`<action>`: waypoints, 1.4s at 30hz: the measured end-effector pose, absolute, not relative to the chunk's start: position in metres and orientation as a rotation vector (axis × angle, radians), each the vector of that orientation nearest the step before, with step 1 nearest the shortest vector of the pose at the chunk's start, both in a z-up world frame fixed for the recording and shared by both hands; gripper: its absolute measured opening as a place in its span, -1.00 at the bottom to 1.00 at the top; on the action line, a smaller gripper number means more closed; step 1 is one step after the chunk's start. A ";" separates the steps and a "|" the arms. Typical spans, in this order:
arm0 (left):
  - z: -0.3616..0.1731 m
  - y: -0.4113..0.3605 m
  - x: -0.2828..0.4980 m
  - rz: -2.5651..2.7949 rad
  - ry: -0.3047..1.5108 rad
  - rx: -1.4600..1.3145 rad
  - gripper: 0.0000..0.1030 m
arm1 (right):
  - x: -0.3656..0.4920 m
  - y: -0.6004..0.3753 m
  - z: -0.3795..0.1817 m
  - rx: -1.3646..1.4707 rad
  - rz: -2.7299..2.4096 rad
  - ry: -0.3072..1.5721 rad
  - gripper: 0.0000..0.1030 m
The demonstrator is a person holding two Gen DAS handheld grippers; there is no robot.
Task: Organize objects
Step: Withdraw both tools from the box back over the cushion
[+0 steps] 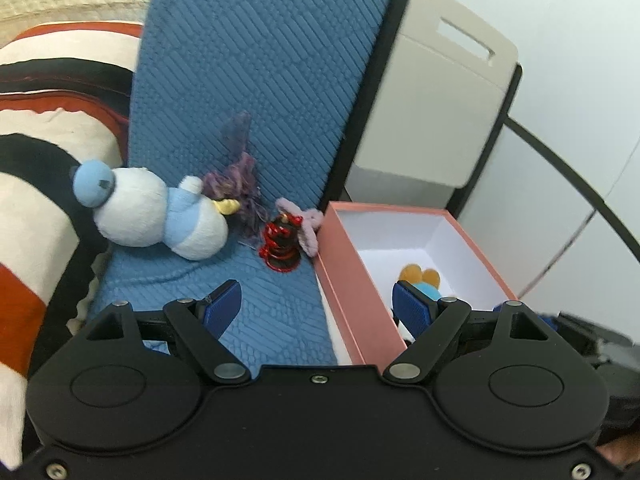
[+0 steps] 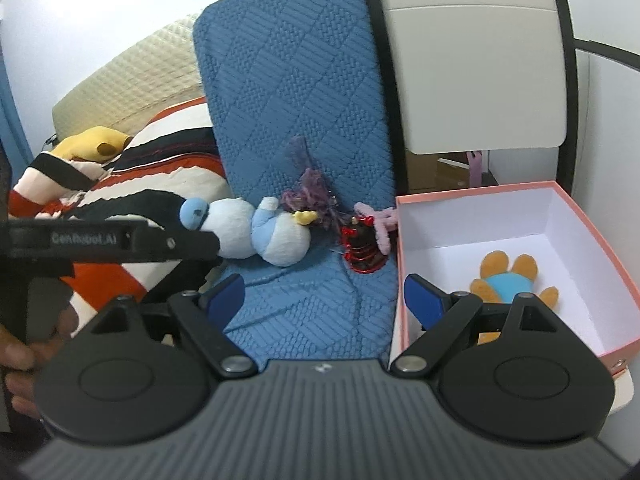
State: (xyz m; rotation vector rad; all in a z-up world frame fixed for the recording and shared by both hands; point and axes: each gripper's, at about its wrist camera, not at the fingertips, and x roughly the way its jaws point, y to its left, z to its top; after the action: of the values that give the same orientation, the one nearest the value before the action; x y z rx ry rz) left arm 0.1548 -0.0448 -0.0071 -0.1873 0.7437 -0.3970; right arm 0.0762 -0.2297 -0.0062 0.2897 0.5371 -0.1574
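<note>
A pink box (image 1: 352, 280) (image 2: 600, 248) with a white inside stands at the right of a blue quilted seat cushion (image 1: 256, 80) (image 2: 288, 80). An orange and blue plush (image 1: 422, 278) (image 2: 508, 280) lies in the box. On the cushion lie a white and light-blue plush (image 1: 156, 212) (image 2: 260, 232), a purple tuft (image 1: 236, 176) (image 2: 308, 188), a red and black figure (image 1: 280, 244) (image 2: 360, 244) and a pink fuzzy piece (image 1: 304, 220) (image 2: 380, 220). My left gripper (image 1: 320, 304) is open and empty, near the box's left wall. My right gripper (image 2: 324, 300) is open and empty over the cushion's front.
A striped red, black and white pillow (image 1: 36, 128) (image 2: 160, 168) lies left of the cushion, with a yellow plush (image 2: 92, 144) behind it. A beige chair back (image 1: 440, 92) (image 2: 476, 60) rises behind the box. The left gripper's body (image 2: 104, 240) crosses the right wrist view at left.
</note>
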 end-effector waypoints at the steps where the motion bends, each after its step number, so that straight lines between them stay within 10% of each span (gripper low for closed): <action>1: -0.008 -0.042 0.153 -0.393 0.736 -0.191 0.58 | 0.076 -0.227 -0.008 0.290 -0.155 0.533 0.71; 42: -0.047 -0.029 0.143 -0.295 0.658 -0.216 0.75 | 0.093 -0.204 -0.065 0.217 -0.217 0.470 0.71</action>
State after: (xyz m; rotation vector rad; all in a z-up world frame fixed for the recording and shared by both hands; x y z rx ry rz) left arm 0.1429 -0.0291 -0.0468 -0.2162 0.6575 -0.2950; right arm 0.0934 -0.2044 -0.0645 0.2173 0.4696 -0.2170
